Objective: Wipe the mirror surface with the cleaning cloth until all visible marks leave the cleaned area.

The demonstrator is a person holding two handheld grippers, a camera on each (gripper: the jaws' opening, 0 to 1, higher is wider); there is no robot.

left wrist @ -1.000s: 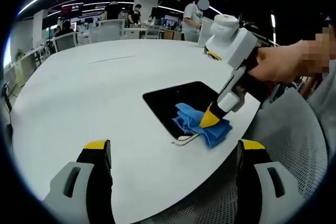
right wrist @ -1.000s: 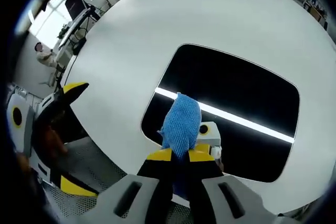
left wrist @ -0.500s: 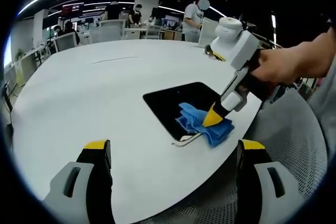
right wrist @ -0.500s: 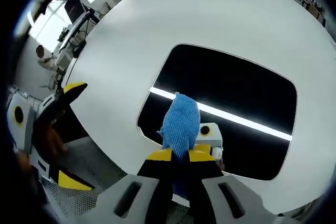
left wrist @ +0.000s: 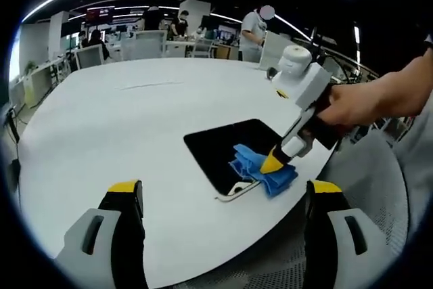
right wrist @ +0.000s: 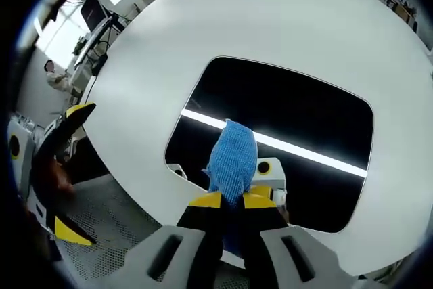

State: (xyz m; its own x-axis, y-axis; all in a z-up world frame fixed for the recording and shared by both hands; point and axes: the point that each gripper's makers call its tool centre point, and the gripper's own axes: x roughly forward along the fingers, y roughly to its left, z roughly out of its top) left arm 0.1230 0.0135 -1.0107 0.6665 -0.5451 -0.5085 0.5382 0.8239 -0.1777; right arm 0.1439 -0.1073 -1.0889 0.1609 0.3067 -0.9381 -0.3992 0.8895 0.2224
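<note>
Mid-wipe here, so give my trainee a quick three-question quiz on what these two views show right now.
1. True or false: the right gripper is shut on the blue cloth.
2. The mirror lies A) at the middle of the white table, B) near the table's edge, C) on a chair.
3. Fill in: the left gripper, seen in its own view, holds ____.

Key:
1. True; its fingers pinch the cloth, which rests on the mirror.
2. B; the left gripper view shows one corner past the edge.
3. Nothing; its fingers stand wide apart over the table.
</note>
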